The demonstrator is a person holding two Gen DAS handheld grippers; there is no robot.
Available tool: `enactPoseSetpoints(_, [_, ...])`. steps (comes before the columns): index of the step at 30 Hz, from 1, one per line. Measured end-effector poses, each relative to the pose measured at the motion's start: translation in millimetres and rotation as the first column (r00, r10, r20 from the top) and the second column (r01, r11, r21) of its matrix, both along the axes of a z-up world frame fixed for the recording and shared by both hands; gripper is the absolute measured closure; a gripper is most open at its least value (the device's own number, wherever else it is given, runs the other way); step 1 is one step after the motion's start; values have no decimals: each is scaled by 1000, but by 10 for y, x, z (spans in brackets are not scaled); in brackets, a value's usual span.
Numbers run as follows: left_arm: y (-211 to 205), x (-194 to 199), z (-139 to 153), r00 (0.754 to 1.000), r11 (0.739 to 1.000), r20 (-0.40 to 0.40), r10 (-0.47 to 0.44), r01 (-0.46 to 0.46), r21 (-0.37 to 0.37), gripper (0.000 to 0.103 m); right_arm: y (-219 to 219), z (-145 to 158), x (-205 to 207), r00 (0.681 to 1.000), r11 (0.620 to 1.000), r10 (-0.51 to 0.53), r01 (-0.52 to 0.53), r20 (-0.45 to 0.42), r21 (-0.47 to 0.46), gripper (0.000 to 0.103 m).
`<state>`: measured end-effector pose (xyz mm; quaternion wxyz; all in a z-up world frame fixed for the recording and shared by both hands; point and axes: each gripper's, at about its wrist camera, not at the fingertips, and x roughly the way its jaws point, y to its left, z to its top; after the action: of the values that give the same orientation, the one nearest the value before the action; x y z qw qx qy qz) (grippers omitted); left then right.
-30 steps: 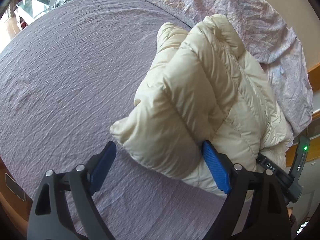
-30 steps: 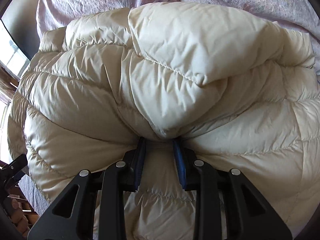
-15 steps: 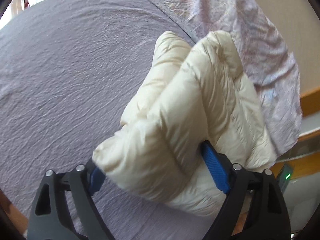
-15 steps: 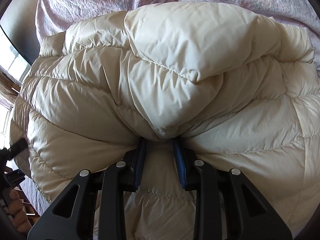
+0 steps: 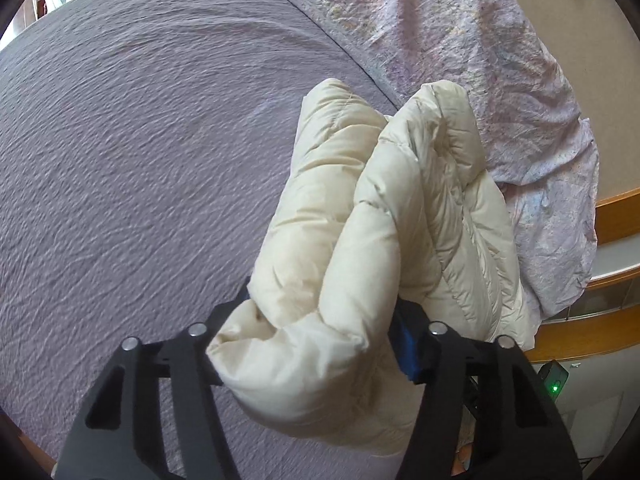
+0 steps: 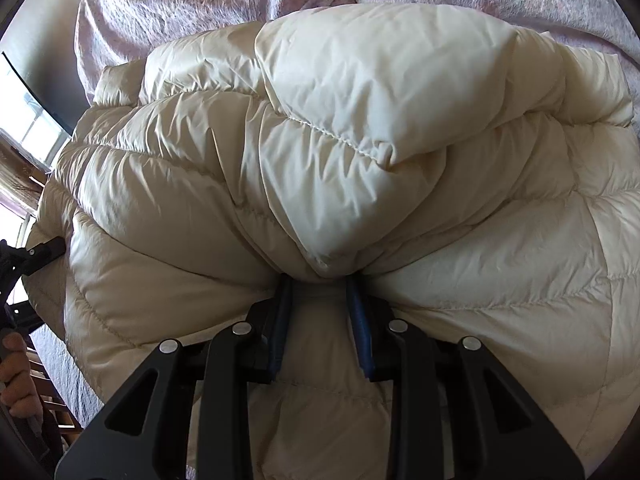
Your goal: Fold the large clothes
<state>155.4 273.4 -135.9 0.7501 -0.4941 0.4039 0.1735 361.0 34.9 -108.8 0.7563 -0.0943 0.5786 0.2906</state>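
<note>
Since a second ago, the left tongs point(image 5: 324, 336) have slid in around the near fold of the cream quilted down jacket point(image 5: 384, 240), and their jaws are closing with that puffy roll between the blue pads, which already dent it on both sides. The right tongs point(image 6: 322, 312) stay narrow, clamped on a gathered pinch of the same jacket. The jacket lies on a bed covered by a crinkled lilac-grey sheet point(image 5: 140, 160), which spreads bare to the jacket's left. Beyond the jacket and to its right, a rumpled pale pink patterned duvet point(image 5: 500, 80) is bunched against it, with a wooden bed frame point(image 5: 616, 200) past that. At the jacket's left edge in the right wrist view, a person's hand point(image 6: 16, 380) grips the other tool's handle. The jacket is glossy, stitched in broad baffles and doubled over in thick, creased layers.
</note>
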Motion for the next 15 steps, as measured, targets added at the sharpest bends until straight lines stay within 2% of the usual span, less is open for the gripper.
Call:
enactPoseSetpoints(1, [2,14,8,1000,1000,4,0,0,-2,52,-3,3,-8,1000,1000,3,-3,-1,0,73])
enactPoseSetpoints(4, [-21,51,71,1000,1000,25,-10,10,5,72,-5,5,-33,1000,1000,7,-7,-5,3,73])
enactPoseSetpoints(6, [-72,72,169,999,999,42,-27,25,35,77,-12,10,-57,1000,1000,9,-9,-4,5,73])
enactPoseSetpoints(15, [-333,157,768,980,989,165,-112,94,114,80,-70,23,-117,1000,1000,12,-12,-10,23,73])
